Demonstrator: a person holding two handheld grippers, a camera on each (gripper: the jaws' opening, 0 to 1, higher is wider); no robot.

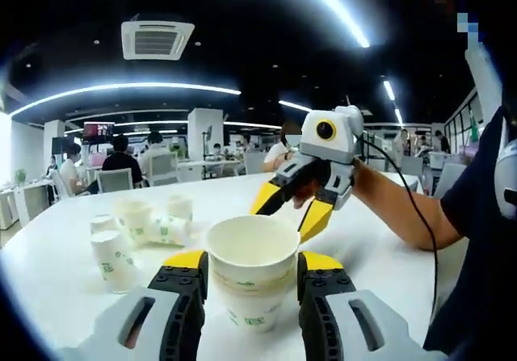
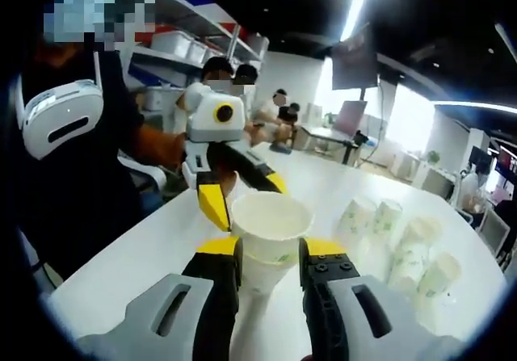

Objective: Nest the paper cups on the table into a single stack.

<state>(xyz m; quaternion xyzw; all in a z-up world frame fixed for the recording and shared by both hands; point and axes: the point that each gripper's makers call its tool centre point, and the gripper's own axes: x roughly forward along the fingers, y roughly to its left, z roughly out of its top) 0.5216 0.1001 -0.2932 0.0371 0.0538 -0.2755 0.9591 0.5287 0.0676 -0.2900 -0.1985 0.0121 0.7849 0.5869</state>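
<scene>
Both grippers' jaws clamp stacks of empty paper cups [image 1: 251,276] [image 2: 269,240].

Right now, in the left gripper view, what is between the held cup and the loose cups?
Only bare white table separates the held cup from the loose cups in the left gripper view.

Held cup stack [image 1: 250,276]: lower walls hidden behind the left gripper [image 1: 249,274] fingertips; count of nested cups cannot be told. In the right gripper view, the stack's [image 2: 268,240] base runs below the right gripper [image 2: 269,258], out of sight. Loose cups [image 2: 404,248] at the table's [image 2: 145,248] far side: blurred, green print unreadable, number uncertain. People at desks [image 1: 121,163] behind: too small to make out. Person's forearm [image 1: 396,203] cut off at the frame edge.
</scene>
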